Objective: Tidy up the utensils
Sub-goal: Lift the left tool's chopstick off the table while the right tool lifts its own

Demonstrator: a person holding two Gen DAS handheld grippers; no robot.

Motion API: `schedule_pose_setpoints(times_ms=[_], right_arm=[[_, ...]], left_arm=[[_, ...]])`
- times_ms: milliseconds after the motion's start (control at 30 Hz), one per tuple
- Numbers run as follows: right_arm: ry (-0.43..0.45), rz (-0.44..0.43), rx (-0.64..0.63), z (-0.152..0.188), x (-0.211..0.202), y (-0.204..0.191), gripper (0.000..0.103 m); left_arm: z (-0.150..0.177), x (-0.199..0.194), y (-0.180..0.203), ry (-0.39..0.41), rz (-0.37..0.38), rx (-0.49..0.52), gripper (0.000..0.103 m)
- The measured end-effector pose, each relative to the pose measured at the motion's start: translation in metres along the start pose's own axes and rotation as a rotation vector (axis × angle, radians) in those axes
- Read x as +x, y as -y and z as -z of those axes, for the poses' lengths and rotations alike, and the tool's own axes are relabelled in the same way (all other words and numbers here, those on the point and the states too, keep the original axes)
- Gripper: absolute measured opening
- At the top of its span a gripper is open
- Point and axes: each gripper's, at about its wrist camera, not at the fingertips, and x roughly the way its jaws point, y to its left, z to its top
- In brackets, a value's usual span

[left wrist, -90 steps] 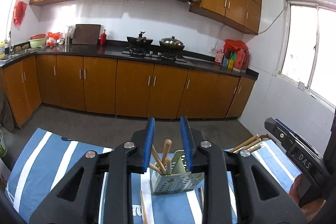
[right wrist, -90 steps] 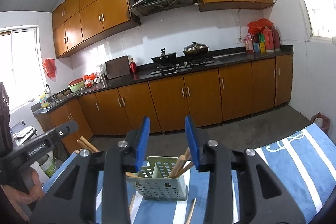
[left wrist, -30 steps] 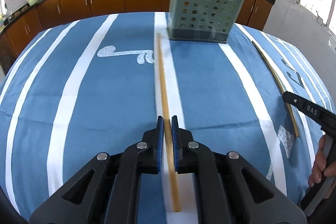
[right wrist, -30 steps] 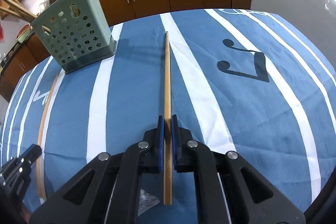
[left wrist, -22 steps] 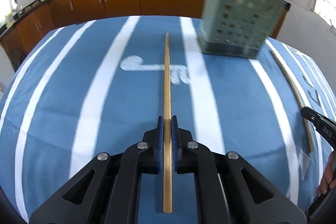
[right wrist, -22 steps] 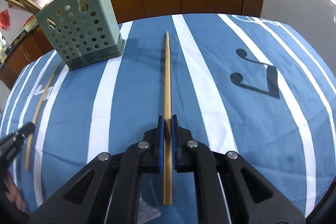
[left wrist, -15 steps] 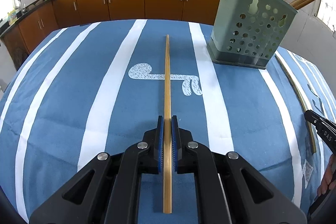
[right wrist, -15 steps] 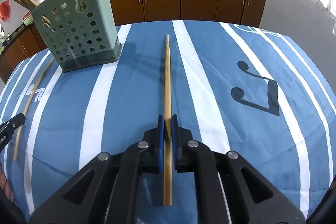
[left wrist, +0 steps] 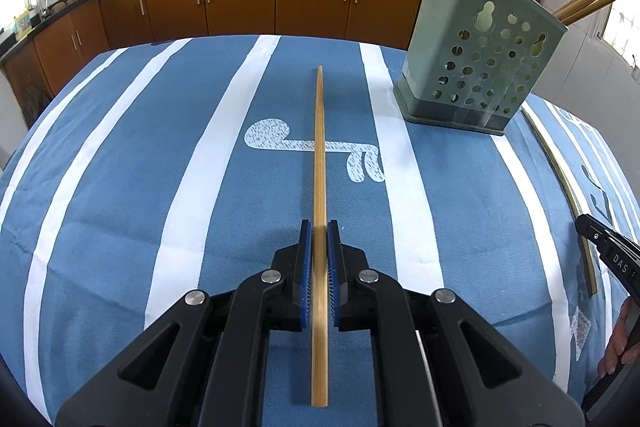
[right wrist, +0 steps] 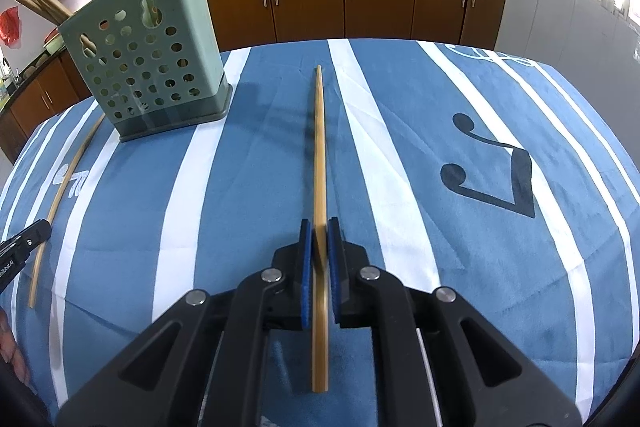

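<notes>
- While the left wrist view looks down its own fingers, the left gripper [left wrist: 319, 227] is pinched narrow on a bamboo chopstick [left wrist: 319, 155], the blue pads pressing its sides toward its thick end, with a short tail sticking out behind the pads.
- Ahead and to the right of that gripper stands the green perforated utensil holder [left wrist: 480, 67] on the striped tablecloth [left wrist: 160, 147], more chopsticks already leaning out of it.
- From the right wrist view, the right gripper [right wrist: 319, 225] is likewise closed tight on a second chopstick [right wrist: 319, 147], gripped near its butt, the tip pointing straight ahead.
- Here the utensil holder [right wrist: 152, 67] sits ahead and to the left.
- Both sticks look light, stiff and smooth; held so far back, each long free end will likely swing and could pivot between the pads, so I would judge a firm squeeze and a slow tilt best for dropping them tip-down into a compartment.
</notes>
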Motion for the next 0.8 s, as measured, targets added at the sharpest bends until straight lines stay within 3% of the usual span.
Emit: schedule_pose_setpoints(times_ms=[800], right_arm=[[0.000,0.001,-0.013,0.0016,-0.0017,0.0007,0.010]], left_arm=[[0.0033,-0.0026,-0.0004,-0.001,0.019,-0.009,0.009]])
